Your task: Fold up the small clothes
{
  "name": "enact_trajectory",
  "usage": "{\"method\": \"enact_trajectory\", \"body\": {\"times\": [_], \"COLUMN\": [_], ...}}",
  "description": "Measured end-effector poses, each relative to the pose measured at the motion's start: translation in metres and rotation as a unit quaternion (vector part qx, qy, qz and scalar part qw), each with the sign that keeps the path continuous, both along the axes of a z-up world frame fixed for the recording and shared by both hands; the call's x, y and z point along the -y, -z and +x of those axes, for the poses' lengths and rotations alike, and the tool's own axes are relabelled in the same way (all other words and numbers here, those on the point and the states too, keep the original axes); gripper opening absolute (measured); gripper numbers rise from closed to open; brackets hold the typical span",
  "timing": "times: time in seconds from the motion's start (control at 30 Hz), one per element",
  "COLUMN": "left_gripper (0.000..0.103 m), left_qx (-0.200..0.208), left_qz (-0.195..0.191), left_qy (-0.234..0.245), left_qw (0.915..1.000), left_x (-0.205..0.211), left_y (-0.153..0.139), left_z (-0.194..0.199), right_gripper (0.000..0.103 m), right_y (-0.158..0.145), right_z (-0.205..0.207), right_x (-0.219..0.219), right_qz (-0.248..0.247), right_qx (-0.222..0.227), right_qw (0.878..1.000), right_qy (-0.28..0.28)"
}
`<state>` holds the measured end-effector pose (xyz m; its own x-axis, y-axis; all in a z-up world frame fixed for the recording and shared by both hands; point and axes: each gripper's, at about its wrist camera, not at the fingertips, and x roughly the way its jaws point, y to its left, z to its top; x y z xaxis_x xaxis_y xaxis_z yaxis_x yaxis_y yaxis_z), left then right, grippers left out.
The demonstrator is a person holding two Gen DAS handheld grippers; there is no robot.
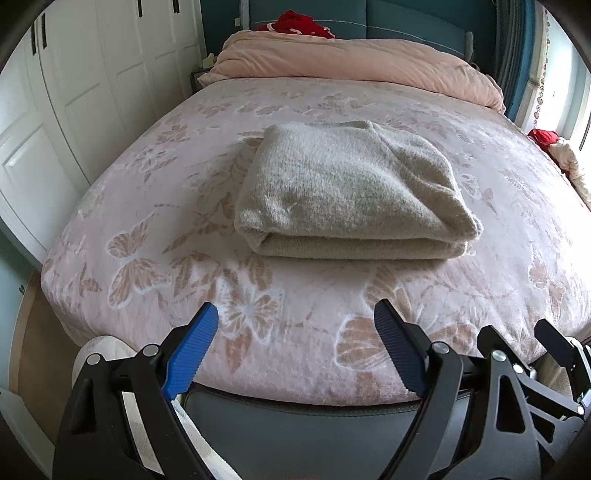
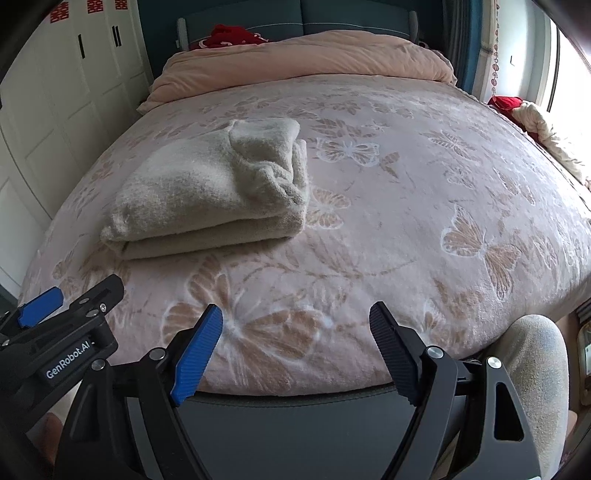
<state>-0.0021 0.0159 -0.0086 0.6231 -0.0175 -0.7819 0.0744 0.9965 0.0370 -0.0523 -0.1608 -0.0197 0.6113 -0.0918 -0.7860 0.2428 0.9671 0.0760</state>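
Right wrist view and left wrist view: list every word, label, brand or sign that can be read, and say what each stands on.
"GenRobot.AI": white lettering on the black body of the left gripper, seen in the right wrist view.
Red paper signs on the white wardrobe doors: decorative characters, cut off by the frame edge and too small to read surely.
Left wrist view: no readable text.

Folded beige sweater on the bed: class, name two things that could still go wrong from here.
1. The sweater has a loose bunched layer on its right side; it may slump open if nudged.
2. Both grippers, left and right, hang open at the blanket's near edge; reaching forward could snag its plush and drag the bundle.
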Motion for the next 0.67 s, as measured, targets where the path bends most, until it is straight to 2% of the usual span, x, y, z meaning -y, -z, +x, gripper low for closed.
{"method": "enact_trajectory", "body": {"times": [0.27, 0.4, 0.67], "left_gripper": [0.081, 0.076, 0.076], "left_qx": [0.004, 0.005, 0.009], "left_qz": [0.004, 0.01, 0.01], "left_qy": [-0.003, -0.005, -0.006], "left_qw": [1.0, 0.9999, 0.9999], "left_x": [-0.0011, 0.0003, 0.0024], "left_y": [0.0018, 0.0029, 0.002], "left_z": [-0.0002, -0.0014, -0.0043], "right_gripper": [0.079, 0.079, 0.08], "right_y": [0.0001, 0.0007, 0.0008], "right_z": [-0.0001, -0.0002, -0.001], "right_x": [-0.0016, -0.0047, -0.0082], "right_qz": [-0.001, -0.004, -0.004], "right_qx": [0.0, -0.003, -0.001], "right_qw": [1.0, 1.0, 1.0], "right_qy": [0.001, 0.001, 0.005]}}
